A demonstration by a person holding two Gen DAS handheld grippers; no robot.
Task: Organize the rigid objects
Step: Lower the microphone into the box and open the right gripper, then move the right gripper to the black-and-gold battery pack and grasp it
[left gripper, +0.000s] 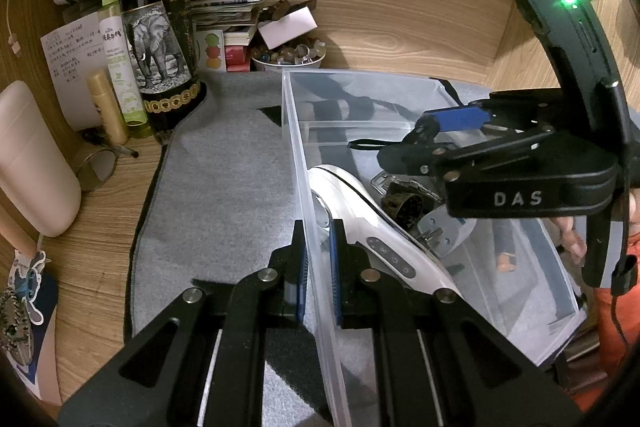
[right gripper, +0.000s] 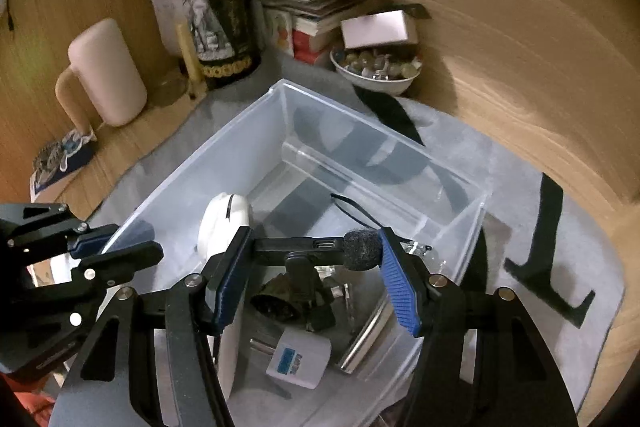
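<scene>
Sorting is nearly done: my left tool clamps the clear bin's wall while my right tool grips a clip-on microphone over it.

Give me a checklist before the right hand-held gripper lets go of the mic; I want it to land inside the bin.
1. Mic held by right hand-held gripper: ok.
2. Mic over the bin, inside its walls: ok.
3. Left hand-held gripper clamped on the bin wall: ok.
4. Clear landing spot: not ok; plug and dark part lie below.
5. Mic cord free of the fingers: cannot tell.
</scene>
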